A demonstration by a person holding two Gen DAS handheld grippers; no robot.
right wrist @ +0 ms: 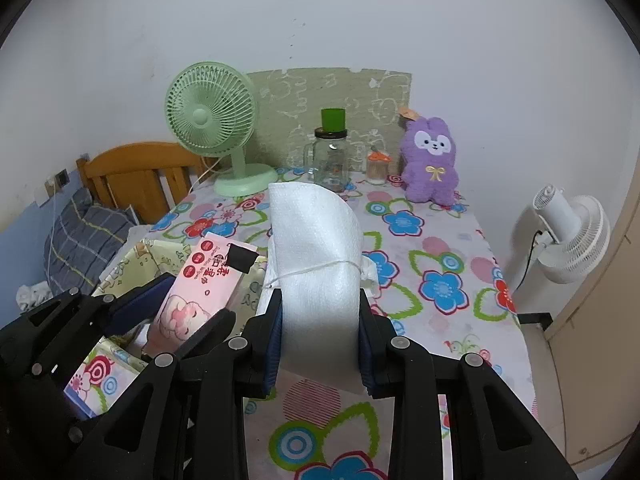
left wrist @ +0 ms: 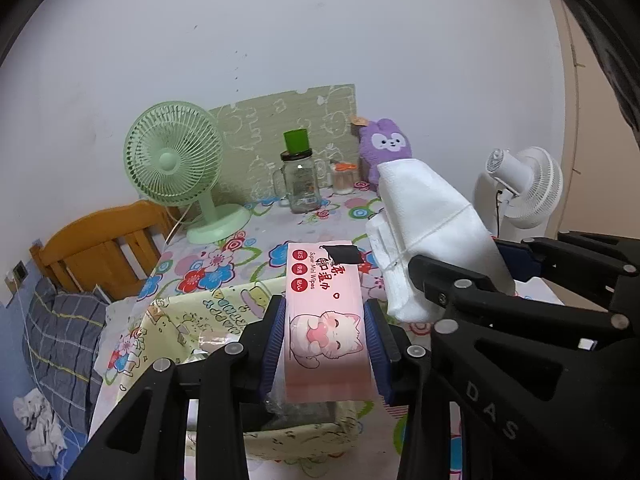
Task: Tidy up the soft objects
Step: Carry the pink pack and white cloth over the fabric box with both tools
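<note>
Left tool [left wrist: 326,344] tilted down, clamps wipes pack [left wrist: 324,320]; right tool [right wrist: 320,344] alongside, clamps white cloth bundle [right wrist: 316,260].

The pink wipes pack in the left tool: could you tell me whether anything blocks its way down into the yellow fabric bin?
Nothing visible does. The wipes pack, clamped in the left tool, hangs over the open yellow fabric bin; the white cloth bundle sits beside it in the right tool.

tongs [left wrist: 326,332]: black linkages | blue ribbed pads | silver rivets | "DAS" lettering
</note>
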